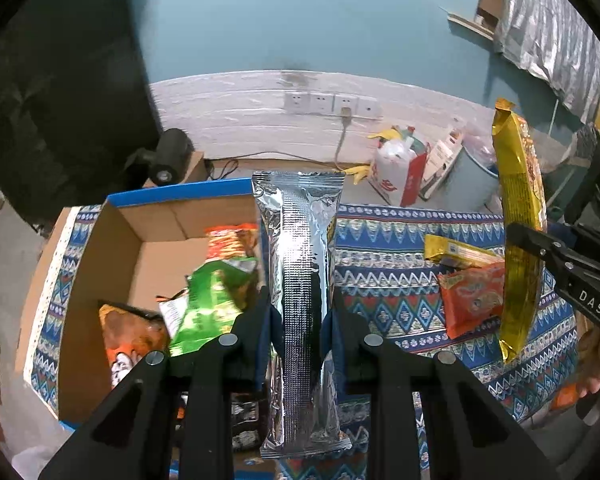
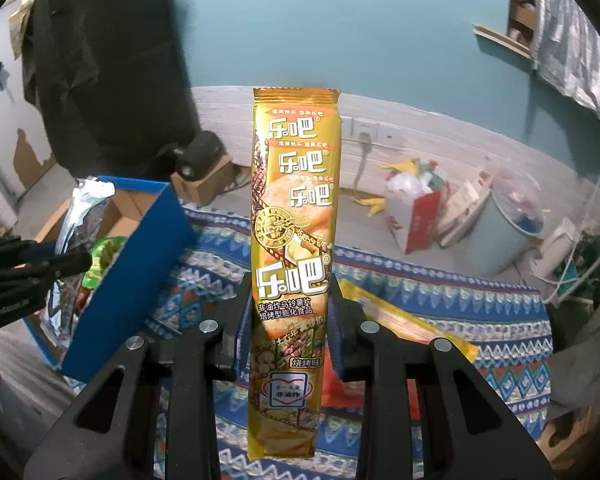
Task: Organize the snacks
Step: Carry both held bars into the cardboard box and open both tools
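Snack packets fill both wrist views. The left gripper [image 1: 300, 312] is clenched around the middle of a long silver foil packet [image 1: 302, 280], held upright with its plain seamed back to the camera; no print can be read on it. It hangs over the right edge of an open cardboard box [image 1: 148, 256] with a blue outer wall. Inside the box lie a green snack bag [image 1: 212, 304], an orange-and-red bag [image 1: 232, 242] behind it, and a dark orange bag [image 1: 132, 332] at the near left.

The right gripper [image 2: 290, 320] is clenched around a tall gold packet [image 2: 294, 216], also upright, above the worktop [image 2: 480, 304], which wears a blue patterned cloth. Its front shows the white brand characters 乐吧 four times, growing larger downward. Below them run the lines 非油炸马铃薯片 and 焙烤型膨化食品, then a small flavour label 烧烤味, and a heart badge reading 非油炸.

On the cloth to the right of the box lie an orange packet [image 1: 474, 300] and a yellow packet [image 1: 460, 252], just touching. The letters "DAS" show on the right gripper's side in the left view. White wall sockets [image 1: 332, 104] sit on the wall behind.
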{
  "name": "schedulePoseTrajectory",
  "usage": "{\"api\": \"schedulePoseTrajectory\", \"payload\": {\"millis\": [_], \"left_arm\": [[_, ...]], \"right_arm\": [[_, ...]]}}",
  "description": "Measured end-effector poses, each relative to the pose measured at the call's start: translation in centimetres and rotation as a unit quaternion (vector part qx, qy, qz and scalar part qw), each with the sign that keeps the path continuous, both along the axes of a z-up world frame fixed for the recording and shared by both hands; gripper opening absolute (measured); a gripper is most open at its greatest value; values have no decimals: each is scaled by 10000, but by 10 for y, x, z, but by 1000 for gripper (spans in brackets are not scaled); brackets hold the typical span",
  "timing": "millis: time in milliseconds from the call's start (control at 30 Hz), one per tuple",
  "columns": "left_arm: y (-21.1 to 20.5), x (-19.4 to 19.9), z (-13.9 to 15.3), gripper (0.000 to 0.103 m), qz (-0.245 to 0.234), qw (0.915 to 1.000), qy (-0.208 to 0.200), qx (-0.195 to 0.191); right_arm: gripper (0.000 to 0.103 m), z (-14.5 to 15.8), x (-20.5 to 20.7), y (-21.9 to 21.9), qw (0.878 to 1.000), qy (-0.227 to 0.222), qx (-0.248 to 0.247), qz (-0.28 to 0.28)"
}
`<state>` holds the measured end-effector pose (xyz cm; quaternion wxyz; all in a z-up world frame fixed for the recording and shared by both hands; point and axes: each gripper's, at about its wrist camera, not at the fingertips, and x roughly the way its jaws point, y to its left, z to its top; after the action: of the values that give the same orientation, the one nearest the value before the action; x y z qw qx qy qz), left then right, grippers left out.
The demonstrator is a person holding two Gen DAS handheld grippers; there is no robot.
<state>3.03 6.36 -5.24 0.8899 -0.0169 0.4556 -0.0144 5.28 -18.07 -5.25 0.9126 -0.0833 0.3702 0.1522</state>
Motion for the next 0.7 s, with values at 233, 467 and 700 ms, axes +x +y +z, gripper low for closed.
{"api": "schedulePoseTrajectory", "payload": {"millis": [233, 467, 700], "left_arm": [[28, -10, 3, 26, 219, 9997, -69, -45], [57, -18, 1, 26, 451, 9990, -67, 26], [93, -22, -8, 26, 787, 9968, 29, -108]], "right_arm": [[29, 4, 1, 36, 9996, 16, 97, 255], [29, 2, 0, 79, 9982, 45, 67, 595], [29, -2, -1, 123, 9956, 141, 82, 925]]}}
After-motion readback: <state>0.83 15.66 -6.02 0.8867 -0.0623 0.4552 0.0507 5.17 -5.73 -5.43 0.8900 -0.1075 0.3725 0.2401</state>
